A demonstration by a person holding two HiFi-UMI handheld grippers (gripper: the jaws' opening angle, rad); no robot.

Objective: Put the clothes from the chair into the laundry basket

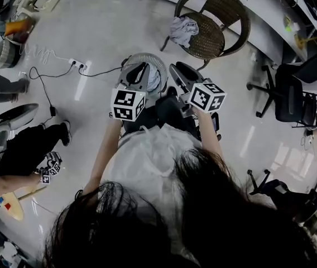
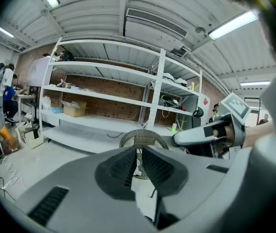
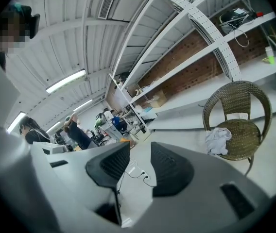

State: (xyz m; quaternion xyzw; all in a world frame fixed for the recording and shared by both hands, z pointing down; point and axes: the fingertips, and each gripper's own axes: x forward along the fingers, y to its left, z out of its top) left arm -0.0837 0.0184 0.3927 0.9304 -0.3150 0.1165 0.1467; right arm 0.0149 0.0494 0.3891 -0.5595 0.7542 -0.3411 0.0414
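Pale workshop floor [image 1: 119, 21], shelving [image 2: 104, 97] behind. Garment [image 3: 218, 141] heaped on wicker chair [image 3: 242, 130], ahead-right of both claws. Right claw [image 3: 140, 160] nearer; left claw [image 2: 139, 160] farther. Both empty, jaws slightly apart. Laundry basket [image 1: 159, 63] beneath them.

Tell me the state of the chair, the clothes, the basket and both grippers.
Wicker chair: upright.
Garment: crumpled on its seat, not yet picked up.
Laundry basket: upright, some fabric inside.
Left gripper: jaws slightly apart, empty.
Right gripper: jaws apart, empty.
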